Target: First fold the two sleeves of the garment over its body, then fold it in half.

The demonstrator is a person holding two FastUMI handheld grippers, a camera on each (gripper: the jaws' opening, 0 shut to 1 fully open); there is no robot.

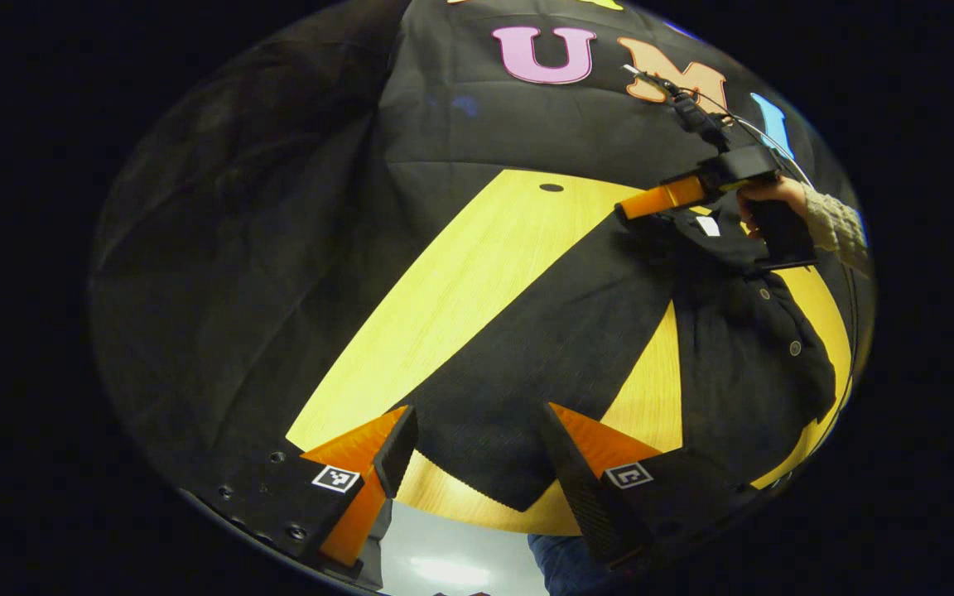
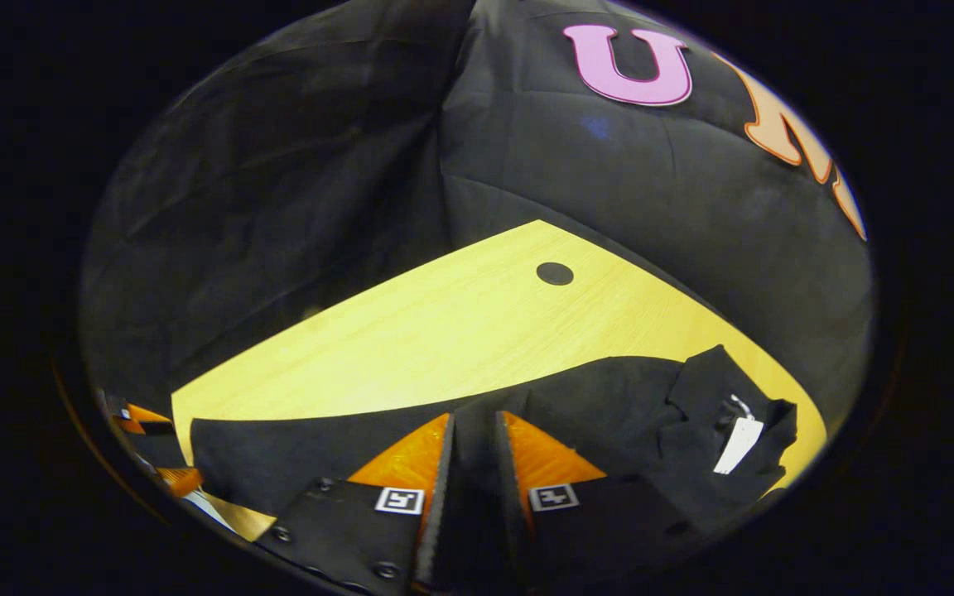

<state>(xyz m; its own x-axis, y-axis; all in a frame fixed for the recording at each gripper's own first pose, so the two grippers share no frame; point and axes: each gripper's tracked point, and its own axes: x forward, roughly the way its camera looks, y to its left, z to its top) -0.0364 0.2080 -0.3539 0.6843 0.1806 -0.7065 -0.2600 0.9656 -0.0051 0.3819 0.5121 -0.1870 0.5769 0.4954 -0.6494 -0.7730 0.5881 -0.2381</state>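
Left tool (image 1: pixel 477 463) gapes over the black garment's sleeve (image 1: pixel 518 364) on the table (image 1: pixel 444 290)

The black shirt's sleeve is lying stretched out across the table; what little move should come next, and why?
Probably close the open left tool on the sleeve end between its fingers, since that sleeve is spread flat on the table, not folded over the shirt.

Both views low over table (image 1: pixel 460 281)
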